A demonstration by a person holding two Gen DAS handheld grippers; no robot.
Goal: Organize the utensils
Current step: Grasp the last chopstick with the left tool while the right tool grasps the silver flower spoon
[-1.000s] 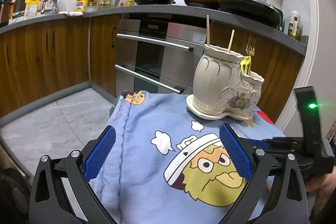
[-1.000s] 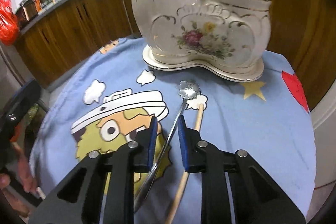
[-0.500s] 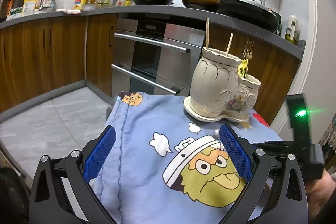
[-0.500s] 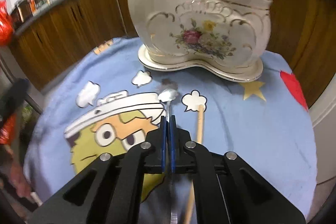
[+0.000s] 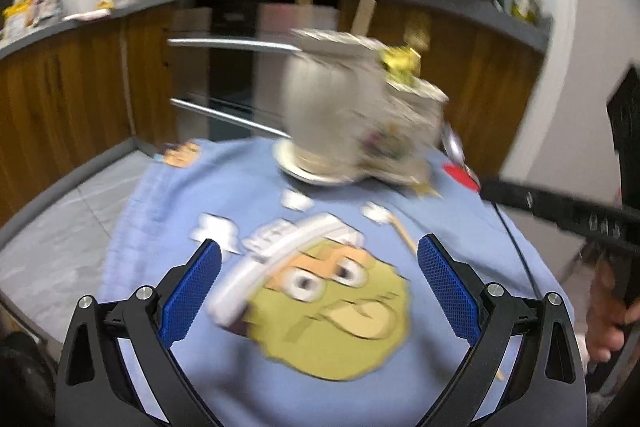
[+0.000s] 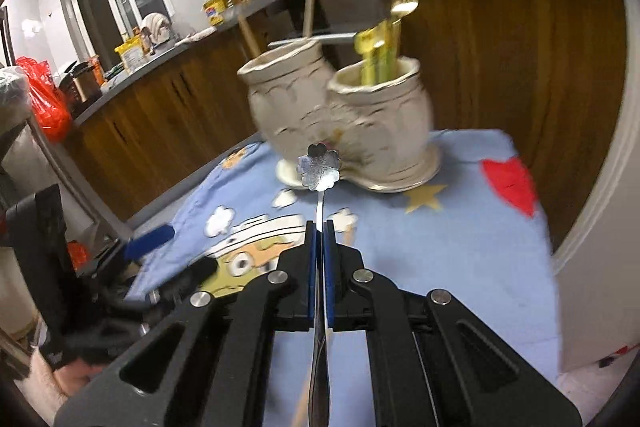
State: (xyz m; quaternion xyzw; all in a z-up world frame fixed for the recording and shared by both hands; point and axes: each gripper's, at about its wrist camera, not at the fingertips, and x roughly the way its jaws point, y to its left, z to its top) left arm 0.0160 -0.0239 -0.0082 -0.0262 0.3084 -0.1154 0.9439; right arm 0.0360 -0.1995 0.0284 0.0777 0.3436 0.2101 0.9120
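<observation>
Clamped tight on a metal spoon [image 6: 319, 183], the right gripper [image 6: 319, 227] is carrying it above the table, its blue pads pressed against the thin handle so that the flower-shaped end is pointing forward at the ceramic holder [image 6: 340, 119]. Off to the side, the left gripper [image 5: 320, 283] is hanging over the blue cartoon cloth [image 5: 320, 307] with its jaws spread wide and nothing between them.

Both views are smearing with motion, so fine detail on the holder is hard to read. It is sitting on its saucer at the far side of the cloth, with two compartments: the taller one is holding wooden sticks [image 6: 307, 13], the lower one a gold fork [image 6: 402, 15] and some yellow-green pieces I cannot identify.

To my eye the step in hand is dropping the spoon into one of those openings, probably the lower one with the fork. Doing it well is going to mean lifting the spoon clear of the rim, tipping it nearer upright, and lowering it into a gap between the pieces already standing there before letting go, so it is not knocking them or tipping the holder.

One wooden chopstick [image 5: 402, 233] is lying on the cloth near the holder, waiting for its own trip.
</observation>
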